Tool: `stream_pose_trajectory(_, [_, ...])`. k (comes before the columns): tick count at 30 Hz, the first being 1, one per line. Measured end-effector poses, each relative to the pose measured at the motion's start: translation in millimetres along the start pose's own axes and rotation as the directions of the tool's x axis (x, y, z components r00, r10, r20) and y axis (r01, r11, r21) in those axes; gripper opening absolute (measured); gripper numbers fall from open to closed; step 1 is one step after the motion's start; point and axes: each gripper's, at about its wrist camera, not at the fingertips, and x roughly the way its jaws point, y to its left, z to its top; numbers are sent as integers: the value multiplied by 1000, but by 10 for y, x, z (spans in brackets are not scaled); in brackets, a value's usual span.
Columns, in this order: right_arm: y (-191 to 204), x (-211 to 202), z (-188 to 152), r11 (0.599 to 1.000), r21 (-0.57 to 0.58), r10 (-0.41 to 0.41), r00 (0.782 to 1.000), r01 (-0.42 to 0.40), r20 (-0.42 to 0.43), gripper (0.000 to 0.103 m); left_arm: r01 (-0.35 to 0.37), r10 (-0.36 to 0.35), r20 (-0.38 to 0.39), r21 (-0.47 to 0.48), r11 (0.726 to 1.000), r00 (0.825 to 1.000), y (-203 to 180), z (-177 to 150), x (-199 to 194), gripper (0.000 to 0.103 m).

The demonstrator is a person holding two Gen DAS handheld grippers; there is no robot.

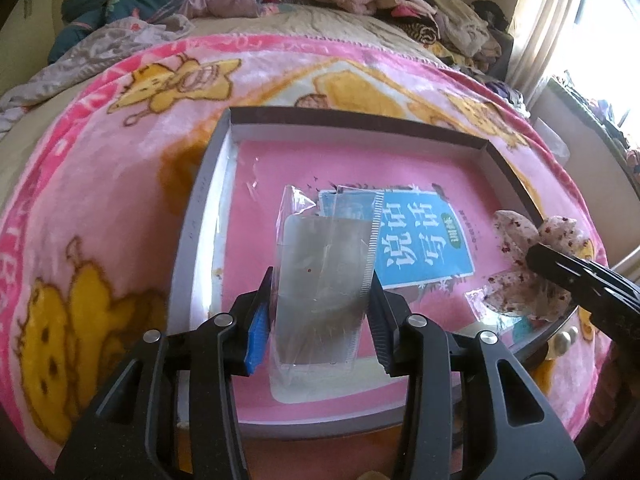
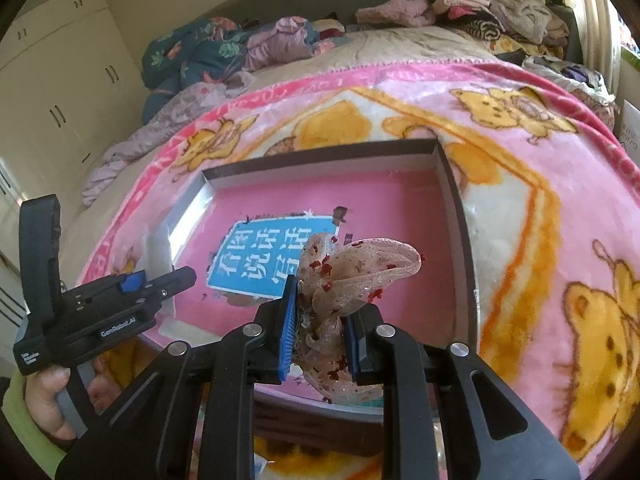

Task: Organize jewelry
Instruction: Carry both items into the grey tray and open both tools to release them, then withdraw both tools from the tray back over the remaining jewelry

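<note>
Clear, crinkly plastic packet (image 1: 320, 280) with a grey card inside sits clamped between the fingers of the left gripper (image 1: 320, 320), its long axis running straight out ahead along the fingers, the free end tilting away over the blue-printed pink book cover (image 1: 424, 248) in the shallow grey cardboard box lid (image 1: 192, 240) on the pink bear-print blanket (image 1: 100, 200) on the bed. Over on the other side, the right gripper (image 2: 320, 332) is clenched on a sheer pink, red-flecked gauze hair bow (image 2: 360, 272), its loops fanning up and forward past the fingertips, above the same lid's right half. Both loads hang over the lid's floor; I'd say the packet is the lower and nearer to landing, so the coming move likely turns on lowering it flat, long side parallel to the lid's left wall.
</note>
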Motion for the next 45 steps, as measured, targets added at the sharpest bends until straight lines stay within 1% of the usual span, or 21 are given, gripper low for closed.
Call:
stream_pose_trajectory(3, [-11, 79, -33, 1000, -2, -7, 1000, 7, -17, 22, -5, 5, -5, 11, 1000, 1000, -19, -33, 14, 35])
stream_pose_trajectory(6, [-28, 136, -68, 1000, 1, -10, 999, 10, -32, 22, -13, 13, -6, 14, 1000, 1000, -7, -51, 9, 42])
stream_pose_trajectory(7, [-30, 147, -77, 1000, 1, -11, 999, 11, -34, 23, -19, 19, -5, 18, 1000, 1000, -11, -56, 3, 46])
stream_pose_trajectory(9, [-40, 160, -96, 1000, 0, -20, 999, 20, -39, 26, -17, 17, -6, 13, 1000, 1000, 5, -74, -16, 48])
stream_pose_trajectory(12, [-54, 156, -117, 999, -1, -37, 999, 37, -40, 39, -21, 21, -3, 5, 1000, 1000, 24, -96, -55, 48])
stream_pose_trajectory(13, [-59, 143, -128, 999, -4, -43, 998, 43, -37, 41, -21, 21, -2, 0, 1000, 1000, 35, -108, -75, 49])
stream_pose_trajectory(15, [-55, 101, -145, 998, -20, -61, 998, 60, -28, 48, -24, 24, 2, -7, 1000, 1000, 54, -121, -123, 52])
stream_pose_trajectory(16, [-61, 78, -150, 997, -24, -69, 997, 69, -22, 58, -26, 26, 5, -8, 1000, 1000, 57, -128, -149, 54])
stream_pose_trajectory(17, [-68, 27, -159, 997, -23, -71, 997, 71, -9, 62, -28, 28, 9, -9, 1000, 1000, 62, -140, -191, 54])
stream_pose_trajectory(19, [-71, -45, -160, 997, -23, -71, 997, 72, 7, 65, -27, 27, 21, -10, 1000, 999, 63, -146, -258, 55])
stream_pose_trajectory(25, [-45, -307, -191, 995, -43, -84, 995, 87, 53, 74, -26, 26, 51, -15, 1000, 998, 64, -178, -458, 63])
stream_pose_trajectory(28, [-48, -432, -209, 995, -40, -85, 994, 88, 70, 76, -27, 28, 61, -15, 1000, 998, 57, -198, -536, 64])
stream_pose_trajectory(31, [-50, -559, -238, 996, -33, -81, 993, 84, 86, 80, -21, 22, 71, -16, 1000, 997, 38, -230, -627, 71])
stream_pose_trajectory(33, [-37, -645, -262, 996, -32, -79, 992, 82, 97, 81, -21, 22, 79, -11, 1000, 997, 16, -257, -689, 72])
stream_pose_trajectory(35, [-29, -718, -280, 997, -27, -75, 991, 78, 106, 85, -16, 17, 84, -12, 1000, 996, -6, -283, -745, 76])
stream_pose_trajectory(38, [-28, -834, -307, 997, -22, -71, 990, 74, 123, 86, -14, 15, 94, -5, 1000, 995, -36, -330, -831, 78])
stream_pose_trajectory(45, [22, -1070, -396, 997, -23, -64, 987, 69, 150, 86, -19, 18, 112, 4, 1000, 994, -68, -414, -989, 79])
